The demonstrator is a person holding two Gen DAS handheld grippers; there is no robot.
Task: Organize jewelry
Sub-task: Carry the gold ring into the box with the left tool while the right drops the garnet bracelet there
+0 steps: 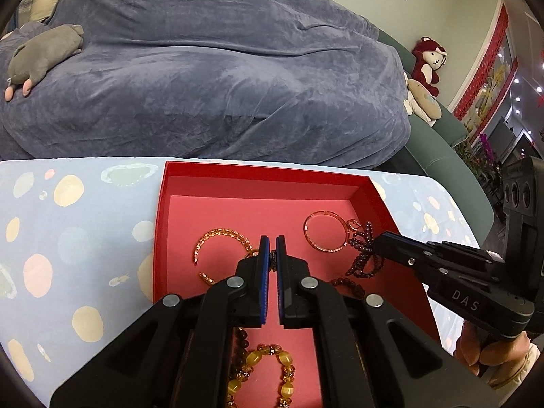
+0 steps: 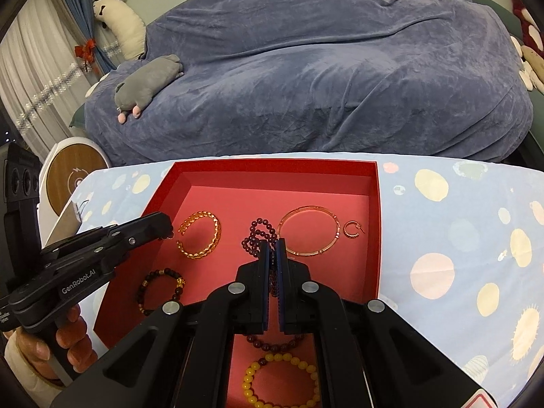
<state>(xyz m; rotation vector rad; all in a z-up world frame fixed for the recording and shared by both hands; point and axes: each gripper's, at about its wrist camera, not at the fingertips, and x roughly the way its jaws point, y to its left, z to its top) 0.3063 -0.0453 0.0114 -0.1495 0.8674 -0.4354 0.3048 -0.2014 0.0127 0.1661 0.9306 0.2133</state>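
A red open box (image 1: 258, 176) (image 2: 272, 170) holds several bracelets. My left gripper (image 1: 272, 255) (image 2: 166, 231) is shut on a small dark bead piece above the box's left part, beside an open amber bangle (image 1: 221, 238) (image 2: 200, 236). My right gripper (image 2: 272, 253) (image 1: 374, 248) is shut on a dark purple bead strand (image 2: 258, 234) (image 1: 363, 255) near the box's middle. A thin rose-gold bangle (image 2: 309, 231) (image 1: 324, 231) and a small hoop earring (image 2: 352, 229) lie to the right. A yellow bead bracelet (image 2: 278, 384) and a dark bead bracelet (image 2: 159, 289) lie nearer.
The box stands on a light blue spotted cloth (image 1: 68, 238) (image 2: 459, 238). Behind it is a large blue-grey blanket mound (image 1: 204, 68) with a grey plush toy (image 1: 44, 54). A round white and wood device (image 2: 74, 173) stands at the left.
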